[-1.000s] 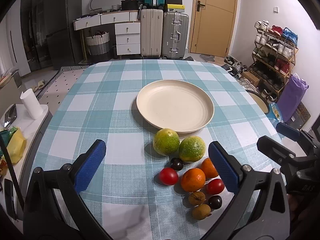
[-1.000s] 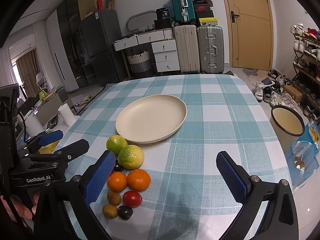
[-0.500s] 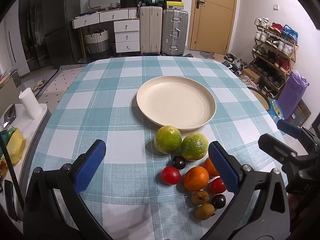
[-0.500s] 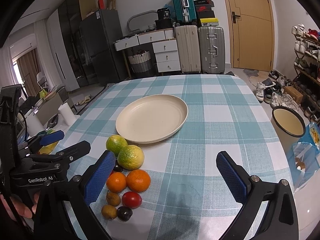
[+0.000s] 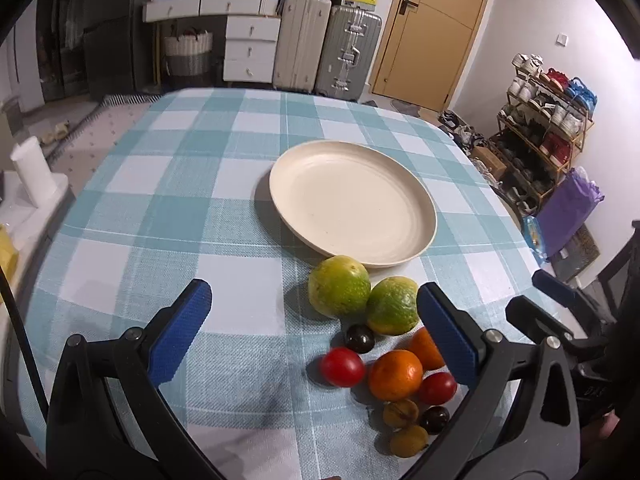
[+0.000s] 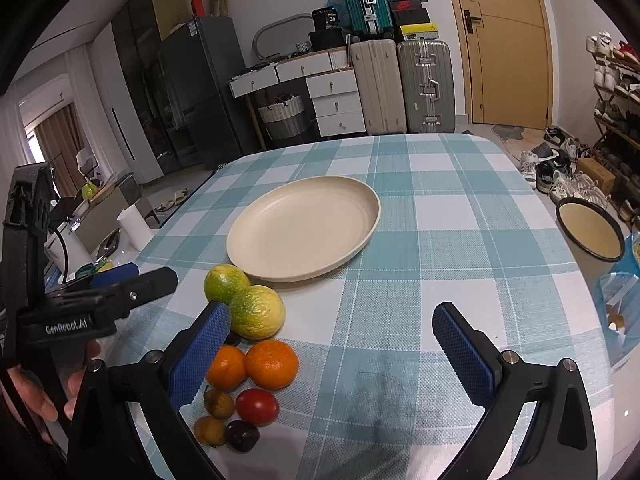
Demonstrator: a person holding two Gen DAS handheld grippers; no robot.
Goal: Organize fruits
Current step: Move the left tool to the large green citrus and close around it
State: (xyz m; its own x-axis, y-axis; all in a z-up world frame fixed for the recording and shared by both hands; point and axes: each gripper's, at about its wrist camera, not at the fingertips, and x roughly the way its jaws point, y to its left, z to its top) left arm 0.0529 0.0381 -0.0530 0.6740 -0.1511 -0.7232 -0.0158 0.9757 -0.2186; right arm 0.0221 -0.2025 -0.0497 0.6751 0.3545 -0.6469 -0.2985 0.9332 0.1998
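An empty cream plate (image 5: 352, 204) (image 6: 304, 232) sits mid-table on the checked cloth. In front of it lies a cluster of fruit: two green-yellow citrus (image 5: 339, 286) (image 6: 258, 312), two oranges (image 5: 395, 374) (image 6: 272, 364), two red tomatoes (image 5: 342, 366) (image 6: 257, 406), dark plums (image 5: 359, 338) and small yellow-brown fruits (image 5: 408, 440). My left gripper (image 5: 316, 328) is open and empty above the near table, left of the cluster. My right gripper (image 6: 332, 352) is open and empty, its left finger over the cluster's left edge.
The table edge curves off at both sides. A white paper roll (image 5: 30, 172) stands on a side counter at left. A round bowl (image 6: 590, 232) and a shoe rack (image 5: 548, 120) stand on the right floor. Suitcases (image 6: 400, 84) and drawers line the far wall.
The left gripper has swung left and tilted, so plate and fruit shift right in its view. The right gripper has moved slightly closer to the fruit. Both stay open.
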